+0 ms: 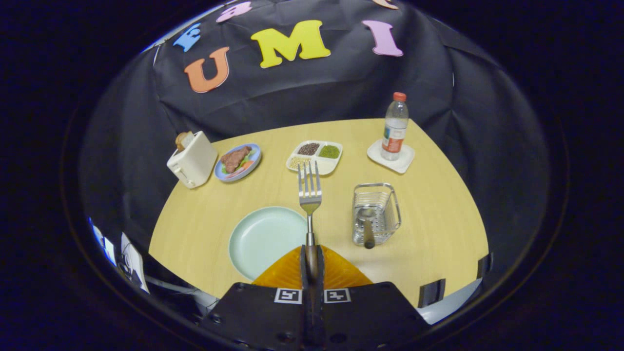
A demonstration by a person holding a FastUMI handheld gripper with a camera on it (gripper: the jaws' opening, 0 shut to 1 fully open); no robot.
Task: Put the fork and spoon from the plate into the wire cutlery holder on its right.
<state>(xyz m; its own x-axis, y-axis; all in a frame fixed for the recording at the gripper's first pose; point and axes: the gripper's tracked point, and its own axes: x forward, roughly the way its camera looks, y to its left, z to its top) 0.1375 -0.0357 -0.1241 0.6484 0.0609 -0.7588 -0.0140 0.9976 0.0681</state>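
I am clenching my gripper (pixel 311 253) on the fork (pixel 309 195) handle, tines pointing ahead, between plate (pixel 258 239) and wire cutlery holder (pixel 385 212).

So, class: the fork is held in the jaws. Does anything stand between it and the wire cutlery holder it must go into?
Nothing visible does. The gripper is shut on the fork, and only bare table lies between it and the wire cutlery holder, which already holds the spoon.

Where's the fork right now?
The fork is clamped by its handle between the gripper fingers, tines pointing ahead, lifted above the empty plate's right edge, left of the wire cutlery holder.
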